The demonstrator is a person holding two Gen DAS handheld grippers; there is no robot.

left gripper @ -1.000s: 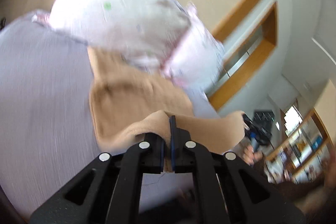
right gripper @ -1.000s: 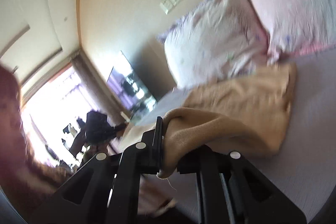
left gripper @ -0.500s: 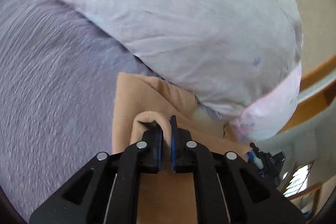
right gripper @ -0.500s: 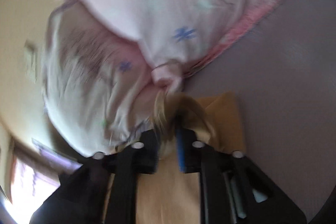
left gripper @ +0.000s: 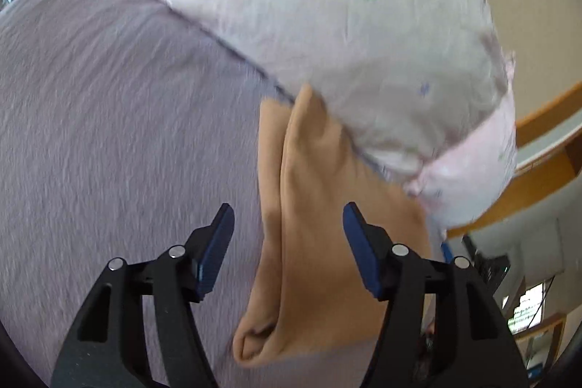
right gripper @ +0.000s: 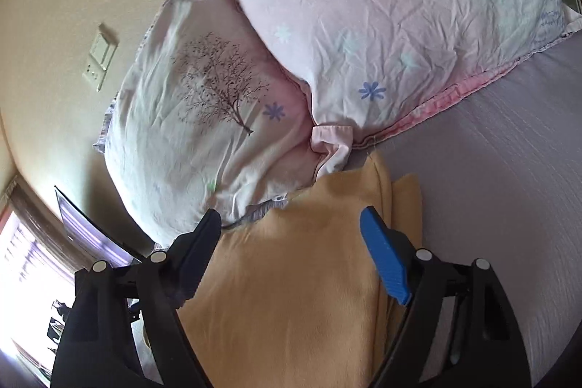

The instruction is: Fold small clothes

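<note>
A tan garment [left gripper: 320, 224] lies folded in layers on the lilac bed sheet [left gripper: 109, 119], its far end touching the pillows. My left gripper [left gripper: 285, 219] is open and empty just above its left folded edge. In the right wrist view the same tan garment [right gripper: 291, 279] lies flat under my right gripper [right gripper: 291, 224], which is open and empty, with its jaws spread over the cloth's far edge.
Two pale floral pillows [right gripper: 363, 24] lean against the wall at the head of the bed, one also in the left wrist view [left gripper: 363, 42]. A wall switch plate [right gripper: 100, 55] is at the left. Bare sheet [right gripper: 509, 170] lies to the right of the garment.
Both grippers held the tan cloth and carried its edge over toward the pillows. Both have now opened and let go, and the cloth lies folded on the sheet.
</note>
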